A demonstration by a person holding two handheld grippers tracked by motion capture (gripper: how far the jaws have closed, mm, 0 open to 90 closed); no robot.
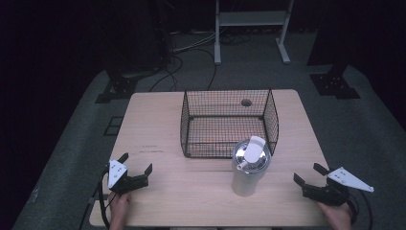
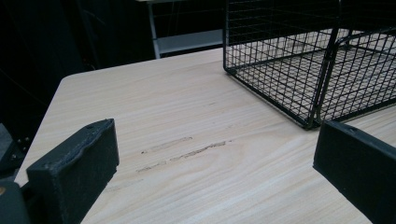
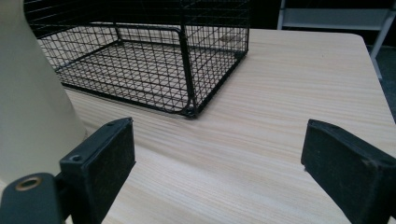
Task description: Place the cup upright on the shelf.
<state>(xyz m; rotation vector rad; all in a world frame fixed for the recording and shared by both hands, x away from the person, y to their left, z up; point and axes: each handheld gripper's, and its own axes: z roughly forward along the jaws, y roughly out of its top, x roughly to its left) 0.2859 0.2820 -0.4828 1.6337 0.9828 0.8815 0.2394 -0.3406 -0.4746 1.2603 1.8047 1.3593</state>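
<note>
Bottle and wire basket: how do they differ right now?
The bottle is a pale, solid-walled, tall upright cylinder with a capped lid; the wire basket is black open mesh, low, wide and open at the top. The bottle stands nearer the person, just in front of the basket's near wall. Both rest on the wooden table, ungrasped.

Black wire basket (image 1: 229, 122), matt wooden table (image 1: 158, 134)

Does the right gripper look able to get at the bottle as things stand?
Probably yes. The right gripper is open and rests on the table beside the bottle, with bare wood between them. The wire basket stands behind the bottle, not in the path.
</note>
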